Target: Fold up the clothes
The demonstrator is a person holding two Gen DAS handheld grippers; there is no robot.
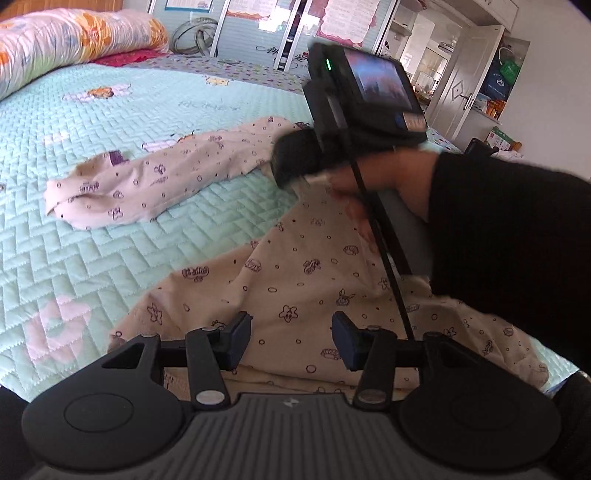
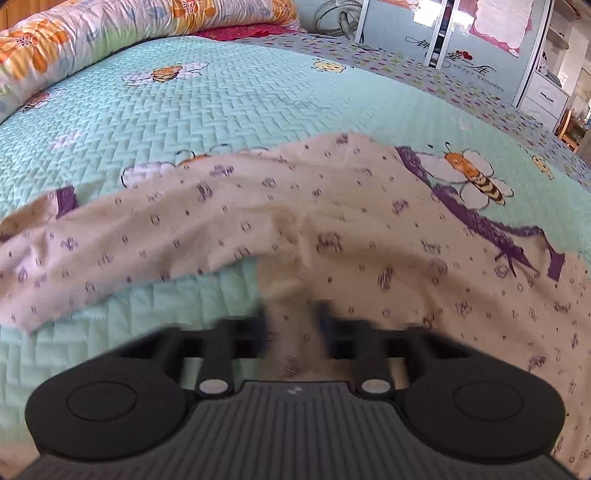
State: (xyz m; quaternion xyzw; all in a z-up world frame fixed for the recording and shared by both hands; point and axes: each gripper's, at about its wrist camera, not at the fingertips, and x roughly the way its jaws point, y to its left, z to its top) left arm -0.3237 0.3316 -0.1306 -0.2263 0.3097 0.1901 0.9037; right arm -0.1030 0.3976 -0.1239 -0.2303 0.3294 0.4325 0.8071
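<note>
A cream top (image 1: 295,273) with small purple prints lies on the mint quilted bedspread (image 1: 110,251). One long sleeve (image 1: 129,188) stretches out to the left. My left gripper (image 1: 291,341) hovers over the top's lower body, jaws apart, with flat cloth showing between the pads. In the right wrist view the picture is blurred. My right gripper (image 2: 295,319) is shut on a pinched fold of the top (image 2: 332,229), where the sleeve (image 2: 110,236) meets the body. The purple neckline trim (image 2: 480,221) lies to the right. A hand in a black sleeve (image 1: 480,229) holds the right tool.
A rolled floral quilt (image 2: 110,33) and a red pillow (image 2: 236,31) lie at the head of the bed. Sliding wardrobe doors (image 1: 251,33) stand beyond the far edge. An open cabinet (image 1: 495,92) stands at the right. Bare bedspread lies left of the sleeve.
</note>
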